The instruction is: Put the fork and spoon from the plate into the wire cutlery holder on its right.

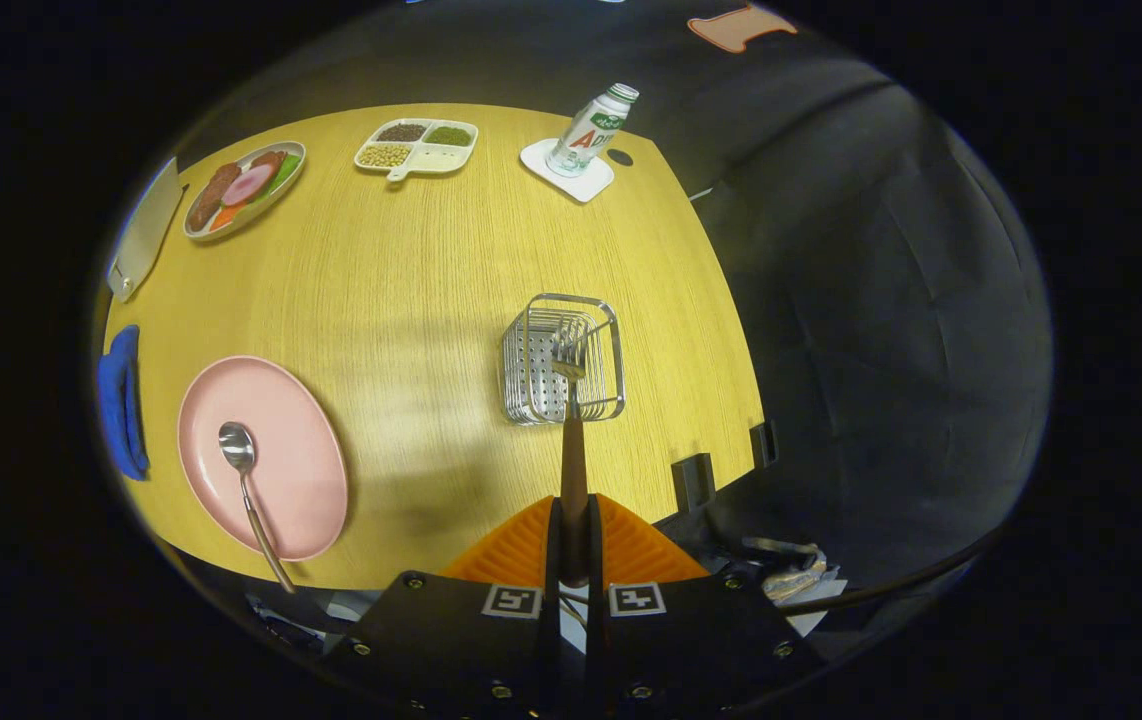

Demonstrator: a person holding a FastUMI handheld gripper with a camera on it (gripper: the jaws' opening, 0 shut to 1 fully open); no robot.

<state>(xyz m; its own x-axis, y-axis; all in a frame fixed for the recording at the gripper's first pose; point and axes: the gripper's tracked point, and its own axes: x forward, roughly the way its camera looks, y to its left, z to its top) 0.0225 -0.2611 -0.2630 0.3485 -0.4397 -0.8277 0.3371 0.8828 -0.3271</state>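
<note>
Steel fork (571, 400) with a brown handle is clamped between the closed fingers (573, 540), its tines over the wire cutlery holder (563, 372). Left on the worktop (411, 300), a silver spoon (249, 490) lies on the pink plate (291, 440).

A staged dining set-up in a cloth-walled booth: a wooden table (411, 290) carries a platter of food (244, 187), a divided dish (417, 146) and a bottle (592, 130).

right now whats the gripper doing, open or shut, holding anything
gripper: shut on the fork, both fingers pressing its handle, tines out ahead over the wire cutlery holder.
</note>
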